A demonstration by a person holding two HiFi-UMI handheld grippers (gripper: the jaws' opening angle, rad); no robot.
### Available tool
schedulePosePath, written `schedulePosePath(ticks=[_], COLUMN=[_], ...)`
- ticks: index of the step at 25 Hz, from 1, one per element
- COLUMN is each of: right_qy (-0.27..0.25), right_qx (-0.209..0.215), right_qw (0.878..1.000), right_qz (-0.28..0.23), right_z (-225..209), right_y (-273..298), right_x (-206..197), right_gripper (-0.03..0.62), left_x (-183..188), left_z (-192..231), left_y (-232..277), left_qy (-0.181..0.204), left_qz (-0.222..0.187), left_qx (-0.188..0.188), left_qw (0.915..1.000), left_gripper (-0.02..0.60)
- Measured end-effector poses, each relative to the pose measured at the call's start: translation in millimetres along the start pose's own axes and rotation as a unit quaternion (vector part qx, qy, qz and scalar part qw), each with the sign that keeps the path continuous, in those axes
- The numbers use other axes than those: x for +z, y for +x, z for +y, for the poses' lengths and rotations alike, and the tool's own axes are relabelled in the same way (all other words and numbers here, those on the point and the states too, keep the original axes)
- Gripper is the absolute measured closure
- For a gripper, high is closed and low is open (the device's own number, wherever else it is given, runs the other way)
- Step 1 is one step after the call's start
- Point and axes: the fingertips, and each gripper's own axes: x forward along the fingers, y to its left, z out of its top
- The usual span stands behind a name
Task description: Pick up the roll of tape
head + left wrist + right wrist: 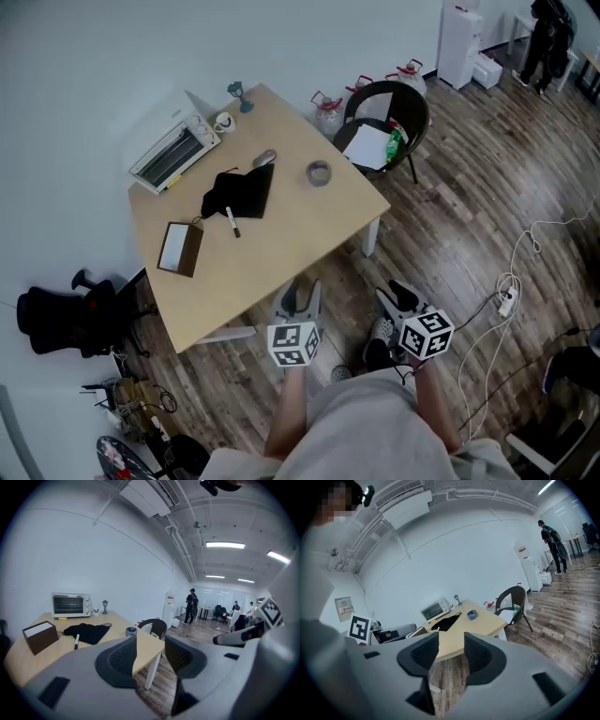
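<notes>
Left gripper [302, 296] hangs off the near edge of the surface [281, 251], its jaws spread wide with nothing between them; through the gap in its own view only the surface's corner and the wooden floor show. Right gripper [399, 298] sits just beside it on the right, over the floor and short of the surface, and its jaws are likewise apart and empty.

The roll of tape [319, 173] lies flat on the surface, well ahead of both grippers and near the far right edge. In the left gripper view the roll [131, 631] shows just above the tip of the left-hand jaw, so it is a little left of where that gripper points. In the right gripper view the roll [472, 615] shows above the right-hand jaw. A black cloth [239, 192] and a marker [232, 222] lie ahead and to the left of the left gripper, off the straight path to the roll, and a dark chair [384, 122] stands beyond it.

I judge this to be the approach: the roll is untouched and neither gripper is over the surface yet. The next move calls for carrying one gripper forward across the bare wood, lowering it at the roll and setting one jaw inside the ring and one outside, or straddling the whole roll. From this far off, the roll is probably narrow enough to straddle, but that is not certain.
</notes>
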Motion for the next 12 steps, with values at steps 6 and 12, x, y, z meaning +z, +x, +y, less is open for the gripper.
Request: schedulePosePath(ticks=[6,12], right_qy=[-0.010,-0.007], right_qx=[0.004,0.007], right_qw=[1.000,1.000], right_qz=[-0.016,-0.016], right_z=[-37,-69], right_y=[23,26], right_x=[42,59], right_gripper=[0.421,0.396], left_x=[34,40], left_z=[4,-10], left_y=[41,65], left_qy=[-0.002,-0.011], left_qz=[-0.030,-0.039], left_qx=[0.017,0.022], left_qw=[0.9994,0.9989], left_gripper=[0.414,0.414])
